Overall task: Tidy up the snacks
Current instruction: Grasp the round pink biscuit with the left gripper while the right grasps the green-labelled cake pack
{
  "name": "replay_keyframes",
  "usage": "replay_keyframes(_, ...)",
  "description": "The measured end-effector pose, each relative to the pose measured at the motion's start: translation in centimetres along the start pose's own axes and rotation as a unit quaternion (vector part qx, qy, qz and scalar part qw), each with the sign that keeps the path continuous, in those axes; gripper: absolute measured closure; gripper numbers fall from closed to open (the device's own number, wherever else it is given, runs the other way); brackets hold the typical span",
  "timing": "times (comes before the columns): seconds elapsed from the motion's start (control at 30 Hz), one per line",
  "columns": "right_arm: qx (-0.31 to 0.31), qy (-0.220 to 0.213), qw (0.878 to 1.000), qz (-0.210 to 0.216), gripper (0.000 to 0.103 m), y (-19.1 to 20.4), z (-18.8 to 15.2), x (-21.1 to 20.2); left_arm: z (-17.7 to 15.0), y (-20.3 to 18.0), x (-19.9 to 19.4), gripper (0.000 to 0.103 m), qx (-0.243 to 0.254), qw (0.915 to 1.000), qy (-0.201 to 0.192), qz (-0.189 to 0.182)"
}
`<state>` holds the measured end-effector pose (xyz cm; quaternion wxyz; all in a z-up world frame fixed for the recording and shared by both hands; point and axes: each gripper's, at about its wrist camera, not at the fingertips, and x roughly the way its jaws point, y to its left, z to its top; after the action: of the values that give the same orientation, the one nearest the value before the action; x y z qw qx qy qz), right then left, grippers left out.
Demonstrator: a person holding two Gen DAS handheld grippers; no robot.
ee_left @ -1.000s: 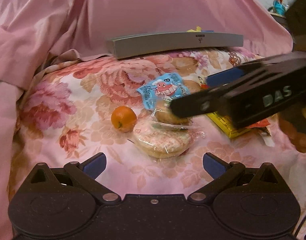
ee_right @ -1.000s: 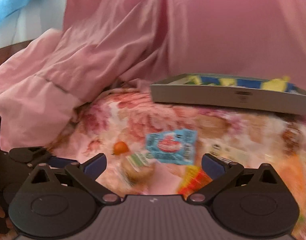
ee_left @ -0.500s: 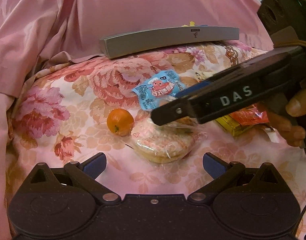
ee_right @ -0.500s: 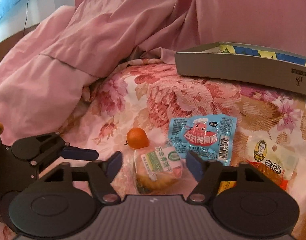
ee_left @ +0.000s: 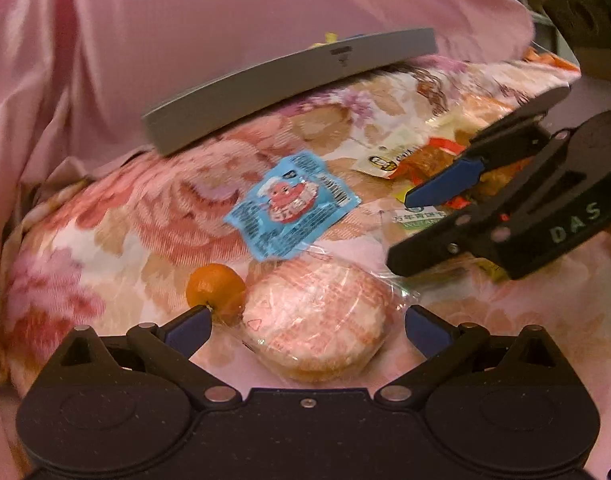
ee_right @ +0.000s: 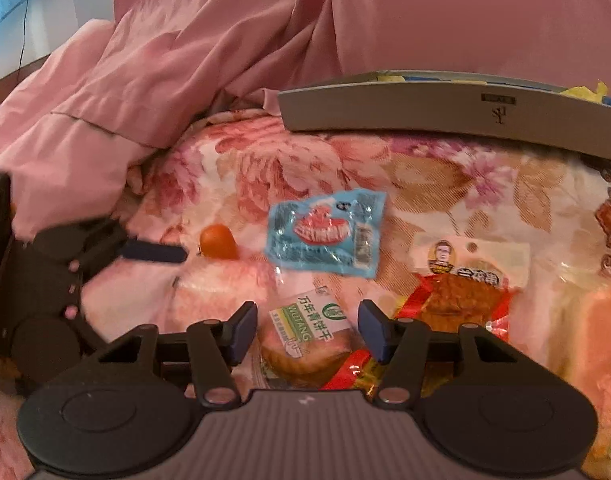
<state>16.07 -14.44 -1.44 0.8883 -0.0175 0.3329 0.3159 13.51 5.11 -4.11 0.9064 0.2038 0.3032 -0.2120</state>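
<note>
Snacks lie on a floral cloth. A round pink-wrapped cake (ee_left: pixel 315 320) sits between the fingers of my open left gripper (ee_left: pixel 307 326), apart from both. A small orange (ee_left: pixel 215 288) lies beside its left finger. A blue packet (ee_left: pixel 291 206) lies further back. My right gripper (ee_right: pixel 307 330) is open with its fingers on either side of a green-labelled biscuit pack (ee_right: pixel 309 338), not closed on it. The right gripper also shows in the left wrist view (ee_left: pixel 433 226). A red tofu packet (ee_right: pixel 461 280) lies to the right.
A grey tray (ee_right: pixel 445 118) holding yellow and blue packets stands at the back. Pink fabric (ee_right: pixel 165 60) is bunched up behind and to the left. My left gripper shows at the left of the right wrist view (ee_right: pixel 153 250).
My right gripper has narrowed and moved down around the green-labelled biscuit pack. My left gripper has moved forward so the pink cake now sits between its fingers.
</note>
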Motion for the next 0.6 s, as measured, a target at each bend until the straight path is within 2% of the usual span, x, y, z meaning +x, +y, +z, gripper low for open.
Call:
replay_keyframes(0.3,-0.046,0.008,0.999,-0.002,0.042,-0.3,-0.4,-1.1,0.5,-0.3,-0.1,0.01,0.077,0.9965,-0.015,-0.029)
replay_keyframes(0.6,-0.056,0.011,0.998,-0.024,0.041,-0.7,-0.4,-1.9,1.7,-1.1,0.8,0.006,0.152,0.9866,-0.017,-0.056)
